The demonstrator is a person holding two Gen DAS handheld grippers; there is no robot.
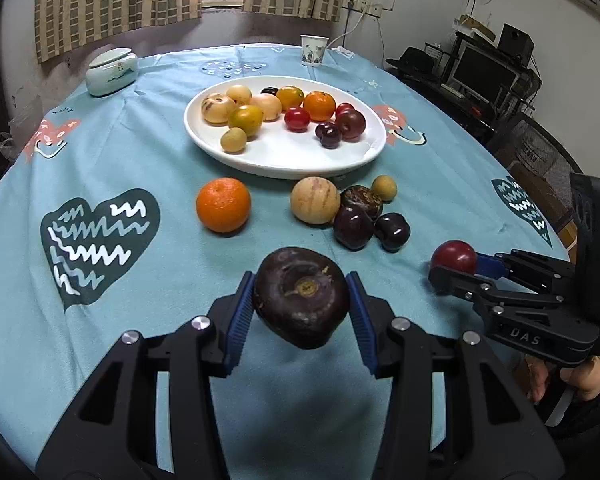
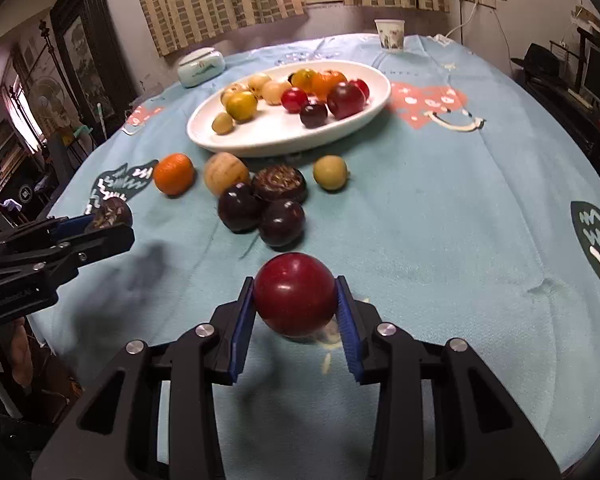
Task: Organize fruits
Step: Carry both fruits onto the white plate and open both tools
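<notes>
While the left hand-held gripper (image 1: 301,304) clamped a dark purple fruit (image 1: 301,303) short of the white plate (image 1: 284,160), the right hand-held gripper (image 2: 295,298) gripped a red fruit (image 2: 295,294) above the bench (image 2: 440,220).

The letters "DAS" stand in pale print on the black body of the right hand-held gripper (image 1: 456,268), seen from the left wrist view. Print on the left hand-held gripper's (image 2: 100,226) body is too blurred to read.
</notes>
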